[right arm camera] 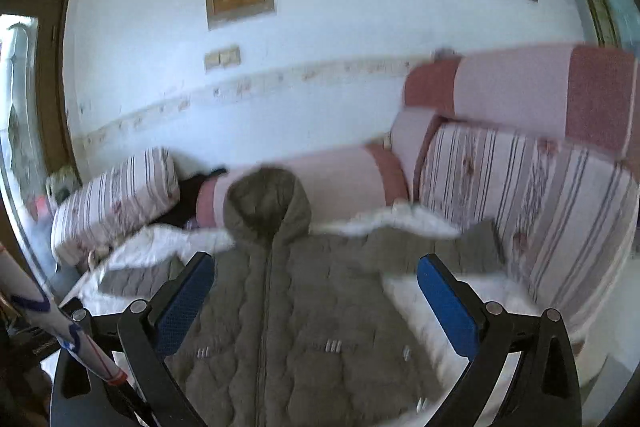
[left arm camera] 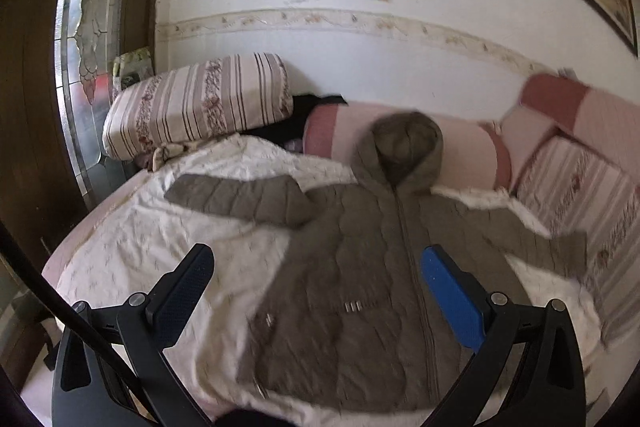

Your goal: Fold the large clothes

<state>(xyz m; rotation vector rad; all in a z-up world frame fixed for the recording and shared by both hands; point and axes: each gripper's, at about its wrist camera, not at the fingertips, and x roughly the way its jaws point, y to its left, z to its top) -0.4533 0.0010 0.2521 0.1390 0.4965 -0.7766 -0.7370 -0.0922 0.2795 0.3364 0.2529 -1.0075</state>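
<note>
Both tongs, left and right, released above flat jacket, hood toward wall, zipper lengthwise.

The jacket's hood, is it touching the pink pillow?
Touching. In the left wrist view the hood lies up against and over the pink pillow, with no gap between them.

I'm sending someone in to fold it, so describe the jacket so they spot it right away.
On the bed's white quilt, below the pink bolster, lies the jacket. It is the only olive, quilted, hooded thing there, zipped, sleeves spread.
</note>
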